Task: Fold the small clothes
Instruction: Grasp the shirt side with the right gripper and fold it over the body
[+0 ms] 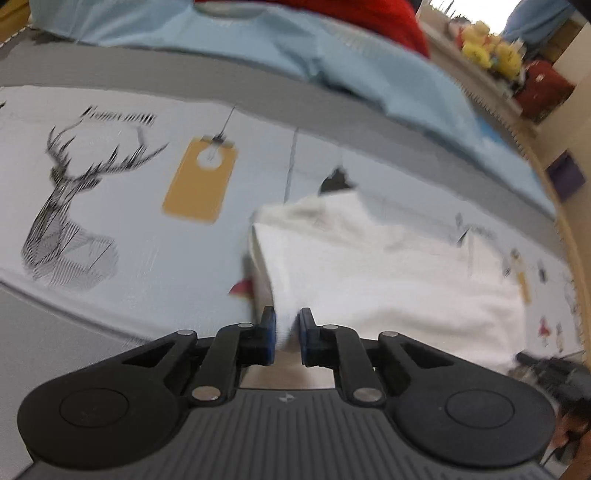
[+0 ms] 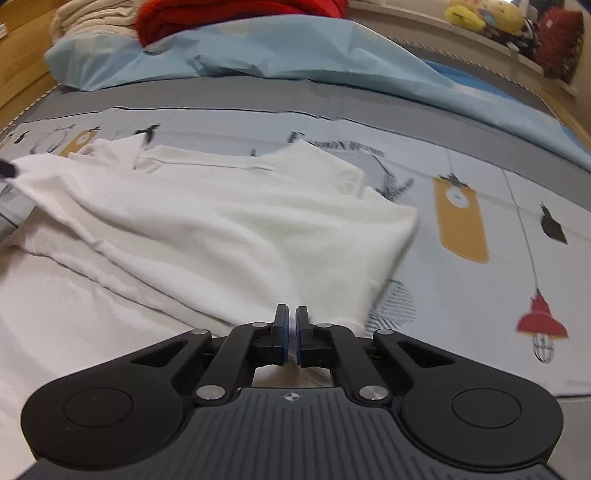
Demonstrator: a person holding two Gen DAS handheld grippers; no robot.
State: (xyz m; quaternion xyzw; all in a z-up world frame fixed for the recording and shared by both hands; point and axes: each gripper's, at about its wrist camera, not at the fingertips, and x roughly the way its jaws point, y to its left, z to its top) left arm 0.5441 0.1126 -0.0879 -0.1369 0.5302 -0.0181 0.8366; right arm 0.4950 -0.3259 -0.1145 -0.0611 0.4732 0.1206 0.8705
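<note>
Both grippers are low over the bed (image 2: 480, 317) here, and the white garment (image 2: 229, 229) is spread across the printed sheet (image 1: 147, 221), collar end away from the right wrist camera, near edge bunched toward the jaws.

Left gripper (image 1: 287, 338): the jaws are nearly together, and a fold of white cloth sits between the blue pads, which press on it. That is a pinch on the garment's edge, at its left corner as the left wrist view shows it. The picture is blurred, so the exact edge is hard to read.

Right gripper (image 2: 291, 338): jaws pressed almost fully together, only a thin slit between the pads, with the garment's near edge drawn up into it. A pinch on the cloth again, the fabric rising in a taut ridge from the bed to the tips.

The garment lies on the sheet between a yellow tag print (image 2: 460, 218) on the right and a deer print (image 1: 70, 206) off to the left. A red lamp print (image 2: 541, 321) sits well to the right of the right gripper. Farther back, a light blue blanket (image 2: 258, 55) runs across the bed, with a red cloth (image 2: 229, 14) heaped behind it. Yellow soft toys (image 2: 480, 16) sit on a ledge at the far right.
</note>
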